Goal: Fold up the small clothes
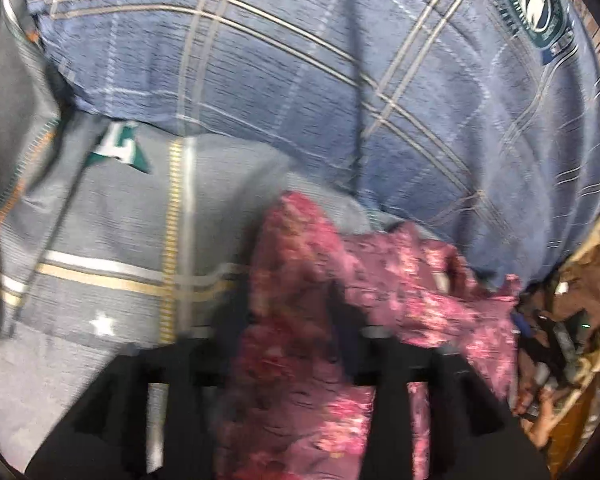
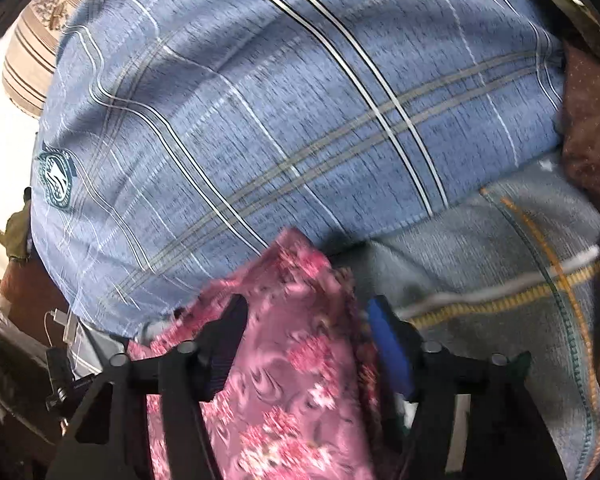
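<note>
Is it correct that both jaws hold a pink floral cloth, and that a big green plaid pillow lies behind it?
Not quite: the pillow is blue plaid, not green; only its small badge is green. Both wrist views show this. The rest stands: the pink floral cloth runs between the jaws of the right gripper and the left gripper, with the pillow behind.

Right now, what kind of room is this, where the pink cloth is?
Probably a bedroom, on a bed. A big blue plaid pillow lies on a grey sheet with stripes and a star. A striped cushion sits behind it. Both grippers hold the pink flowered cloth over the bedding.
</note>
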